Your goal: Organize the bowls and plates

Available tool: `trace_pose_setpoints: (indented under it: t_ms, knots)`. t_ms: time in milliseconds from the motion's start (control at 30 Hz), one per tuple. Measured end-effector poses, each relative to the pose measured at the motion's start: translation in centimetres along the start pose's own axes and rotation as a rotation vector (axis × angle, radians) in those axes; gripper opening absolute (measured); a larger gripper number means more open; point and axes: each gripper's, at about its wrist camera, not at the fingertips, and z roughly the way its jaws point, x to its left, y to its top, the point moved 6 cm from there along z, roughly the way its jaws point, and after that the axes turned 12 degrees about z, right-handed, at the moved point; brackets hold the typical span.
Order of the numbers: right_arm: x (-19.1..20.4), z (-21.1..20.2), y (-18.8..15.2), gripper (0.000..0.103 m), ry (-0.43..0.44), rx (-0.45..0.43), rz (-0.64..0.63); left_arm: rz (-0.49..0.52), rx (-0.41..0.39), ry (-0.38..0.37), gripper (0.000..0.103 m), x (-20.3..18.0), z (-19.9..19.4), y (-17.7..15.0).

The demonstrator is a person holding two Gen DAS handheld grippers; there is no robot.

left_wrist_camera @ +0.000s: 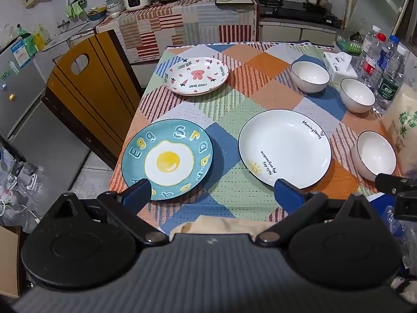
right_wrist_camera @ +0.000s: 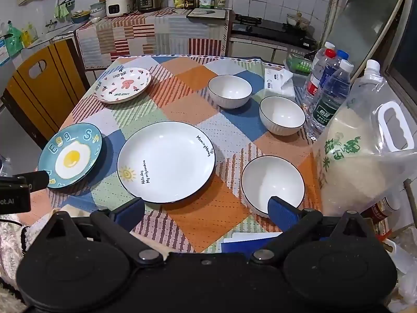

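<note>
Three plates lie apart on the patchwork tablecloth: a blue egg plate (left_wrist_camera: 166, 159) (right_wrist_camera: 69, 156) near left, a large white plate (left_wrist_camera: 284, 148) (right_wrist_camera: 166, 161) in the middle, a pink-patterned plate (left_wrist_camera: 196, 75) (right_wrist_camera: 123, 84) far left. Three white bowls stand on the right: far (left_wrist_camera: 310, 76) (right_wrist_camera: 230, 90), middle (left_wrist_camera: 357, 95) (right_wrist_camera: 282, 114), near (left_wrist_camera: 375, 154) (right_wrist_camera: 272, 182). My left gripper (left_wrist_camera: 211, 193) is open and empty above the near table edge, between the egg plate and the white plate. My right gripper (right_wrist_camera: 206, 210) is open and empty, between the white plate and the near bowl.
Water bottles (right_wrist_camera: 328, 91), a tissue pack (right_wrist_camera: 278, 83) and a large rice jug (right_wrist_camera: 365, 154) crowd the table's right side. A wooden chair (left_wrist_camera: 88, 88) stands left of the table. A blue-and-white sheet (right_wrist_camera: 250, 242) lies at the near edge.
</note>
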Motion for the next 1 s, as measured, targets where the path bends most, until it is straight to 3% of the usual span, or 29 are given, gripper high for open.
trace_pose_setpoints:
  t_ms: [167,500,1000]
  knots:
    - [0.4,-0.2,-0.1,0.102,-0.005,-0.007,-0.011,0.018,0.004,0.017,0.102,-0.5,-0.4,0.9]
    - [-0.6,0.4,0.0,0.102,-0.025,-0.006,-0.017,0.008,-0.017,0.042,0.102,0.1,0.5,-0.7]
    - [-0.3,1.2,-0.4,0.102,-0.036,-0.014,-0.022,-0.045,-0.020,-0.006,0.102,0.4,0.8,-1.0]
